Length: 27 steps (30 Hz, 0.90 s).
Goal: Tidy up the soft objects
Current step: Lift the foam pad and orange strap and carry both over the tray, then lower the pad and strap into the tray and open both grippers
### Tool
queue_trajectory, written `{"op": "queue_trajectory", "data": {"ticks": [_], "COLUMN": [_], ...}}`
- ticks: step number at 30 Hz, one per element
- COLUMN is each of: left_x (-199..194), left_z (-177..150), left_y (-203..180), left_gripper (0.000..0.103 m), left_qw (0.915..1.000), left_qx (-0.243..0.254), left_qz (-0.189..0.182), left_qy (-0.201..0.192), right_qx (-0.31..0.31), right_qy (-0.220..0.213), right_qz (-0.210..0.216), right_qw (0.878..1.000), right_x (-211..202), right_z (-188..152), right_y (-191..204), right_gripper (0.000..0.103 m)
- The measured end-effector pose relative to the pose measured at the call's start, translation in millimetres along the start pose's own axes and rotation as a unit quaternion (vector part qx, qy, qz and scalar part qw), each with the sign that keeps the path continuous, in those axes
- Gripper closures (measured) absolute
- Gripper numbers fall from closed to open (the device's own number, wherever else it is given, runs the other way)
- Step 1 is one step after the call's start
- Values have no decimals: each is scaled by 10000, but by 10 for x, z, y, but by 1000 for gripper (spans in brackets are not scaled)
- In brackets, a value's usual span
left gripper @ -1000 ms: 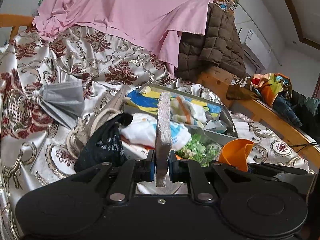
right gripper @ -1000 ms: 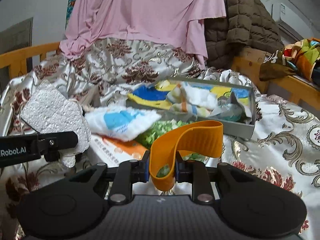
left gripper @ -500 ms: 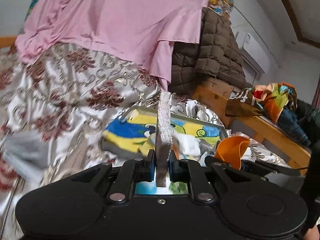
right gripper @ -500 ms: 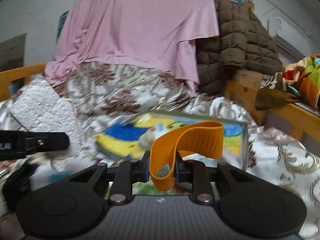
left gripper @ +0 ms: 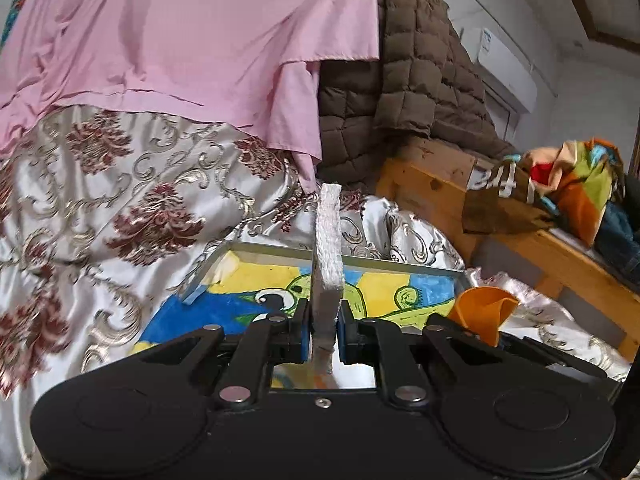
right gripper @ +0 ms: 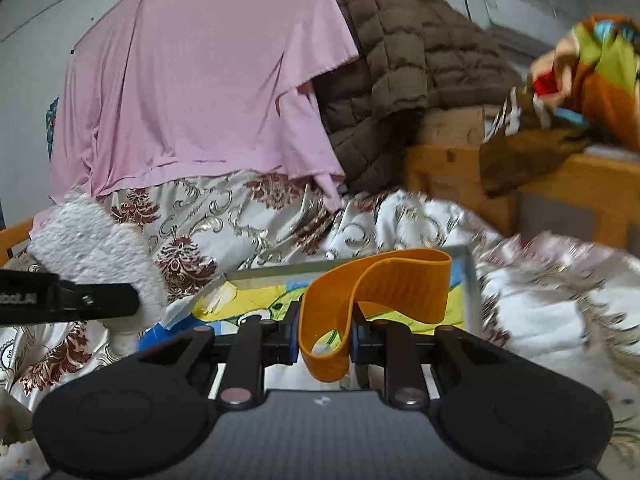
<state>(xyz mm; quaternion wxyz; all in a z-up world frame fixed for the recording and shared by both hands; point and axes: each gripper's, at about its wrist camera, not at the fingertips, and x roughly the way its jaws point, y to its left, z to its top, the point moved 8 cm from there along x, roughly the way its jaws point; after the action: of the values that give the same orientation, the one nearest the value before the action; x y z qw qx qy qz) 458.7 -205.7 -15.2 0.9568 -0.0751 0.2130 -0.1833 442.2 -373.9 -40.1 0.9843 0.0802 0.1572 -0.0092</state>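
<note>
Over the bed's tray (left gripper: 400, 262), the left claw (left gripper: 323, 326) is clamped on a grey-white sponge pad (left gripper: 327, 256), edge-on, light and squashy. The right claw (right gripper: 324, 340) pinches a floppy orange silicone band (right gripper: 372, 292) at its fold; it looks slippery.

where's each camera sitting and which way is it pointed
Left wrist: on the left gripper, facing the pink sheet; its black body shows, shut on a white foam piece.
Right wrist: on the right gripper, facing the same way; its body shows, shut on an orange band.
Shared: tray, sheet, brown jacket, and each other's held item.
</note>
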Motion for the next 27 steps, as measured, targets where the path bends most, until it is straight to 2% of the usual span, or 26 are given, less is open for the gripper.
{"op": "queue_trajectory", "data": {"ticks": [4, 11, 15, 17, 21, 23, 27], "left_x": [245, 616, 744, 776, 810, 817, 819], "left_z": [-29, -126, -145, -124, -66, -44, -42], "left_y": [-90, -47, -20, -5, 53, 114, 279], "left_gripper": [89, 89, 88, 85, 80, 72, 69], "left_qw": [9998, 9986, 9971, 9966, 9956, 9946, 9926], "left_qx": [178, 56, 33, 25, 23, 13, -112], "left_qz": [17, 247, 425, 502, 670, 825, 1038], "left_qy": [128, 461, 627, 654, 652, 637, 627], "right_qx": [145, 436, 578, 646, 688, 704, 685], "right_qy": [137, 600, 704, 741, 777, 775, 793], "right_qz": [126, 216, 207, 250, 245, 250, 281], "right_qw": [9997, 9970, 9956, 9948, 9943, 9942, 9941], "right_x": [115, 230, 229, 222, 212, 200, 200], "right_z": [-51, -152, -179, -186, -189, -182, -167], "right_y": [-37, -146, -188, -200, -226, -233, -220], "right_gripper": [77, 67, 64, 55, 49, 45, 36]}}
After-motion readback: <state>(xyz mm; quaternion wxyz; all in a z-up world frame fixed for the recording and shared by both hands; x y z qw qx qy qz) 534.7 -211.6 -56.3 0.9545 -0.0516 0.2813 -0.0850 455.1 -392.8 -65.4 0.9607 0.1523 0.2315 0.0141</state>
